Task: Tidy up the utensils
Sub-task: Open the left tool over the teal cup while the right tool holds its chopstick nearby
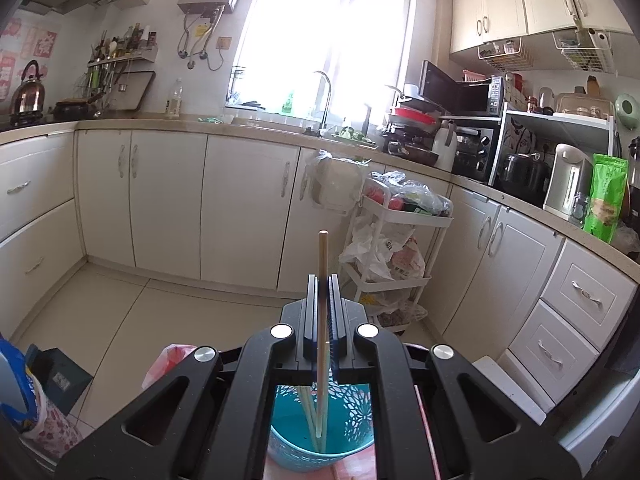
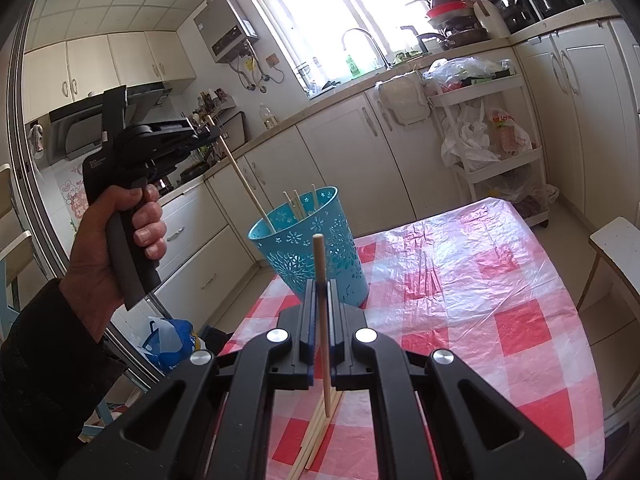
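Observation:
In the left wrist view my left gripper [image 1: 324, 284] is shut on a pale wooden chopstick [image 1: 322, 256]. The stick's lower end reaches down inside a teal perforated cup [image 1: 356, 416], beside other chopsticks. From the right wrist view the same left gripper [image 2: 212, 130], gripped by a hand [image 2: 120, 240], holds its chopstick [image 2: 244, 176] slanted into the teal cup [image 2: 316, 264], which stands on a red-and-white checked table [image 2: 460, 280]. My right gripper [image 2: 320, 286] is shut on another chopstick [image 2: 319, 256], held upright above several loose chopsticks [image 2: 314, 436] lying on the cloth.
A white trolley [image 2: 480, 92] hung with plastic bags stands against the cabinets beyond the table. A chair seat [image 2: 616, 240] sits at the table's right edge. A blue bag [image 2: 172, 340] lies on the floor left of the table.

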A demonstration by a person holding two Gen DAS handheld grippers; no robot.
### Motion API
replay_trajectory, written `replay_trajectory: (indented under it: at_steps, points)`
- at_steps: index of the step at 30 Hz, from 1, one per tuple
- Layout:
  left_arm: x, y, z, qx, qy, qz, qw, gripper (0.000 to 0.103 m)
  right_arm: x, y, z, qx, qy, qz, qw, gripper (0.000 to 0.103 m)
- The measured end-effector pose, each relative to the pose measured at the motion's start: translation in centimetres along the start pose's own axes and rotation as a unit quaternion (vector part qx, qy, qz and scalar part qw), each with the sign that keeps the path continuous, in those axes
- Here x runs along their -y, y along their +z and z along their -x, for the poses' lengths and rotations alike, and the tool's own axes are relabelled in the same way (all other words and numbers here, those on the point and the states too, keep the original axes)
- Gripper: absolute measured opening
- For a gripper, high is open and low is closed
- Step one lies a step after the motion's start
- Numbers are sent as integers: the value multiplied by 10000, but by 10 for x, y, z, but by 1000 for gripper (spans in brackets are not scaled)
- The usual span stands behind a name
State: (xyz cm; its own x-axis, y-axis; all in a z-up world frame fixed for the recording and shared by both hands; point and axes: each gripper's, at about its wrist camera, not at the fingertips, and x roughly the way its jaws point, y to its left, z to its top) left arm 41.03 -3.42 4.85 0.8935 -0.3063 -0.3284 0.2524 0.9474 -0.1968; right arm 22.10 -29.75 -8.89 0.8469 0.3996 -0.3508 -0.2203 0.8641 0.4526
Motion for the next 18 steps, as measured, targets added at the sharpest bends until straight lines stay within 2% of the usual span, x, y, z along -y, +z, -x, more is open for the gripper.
replay_trajectory:
  at_steps: [5, 11, 15, 18]
  points:
    - [-11, -23, -35, -351, 89, 94, 9993, 4, 0, -1, -3, -32, -26, -5, 10000, 6]
    - [-21, -56, -80, -1255, 275, 79, 9917, 5, 0, -2, -5, -58, -45, -18, 10000, 6]
    - [-29, -65, -82, -1410, 306, 178, 9894, 6, 0, -1, -5, -53, -47, -17, 10000, 6]
    - [-33, -66, -75, -1427, 292, 210, 9891, 16, -1, 1, -4, -33, -38, -29, 10000, 6]
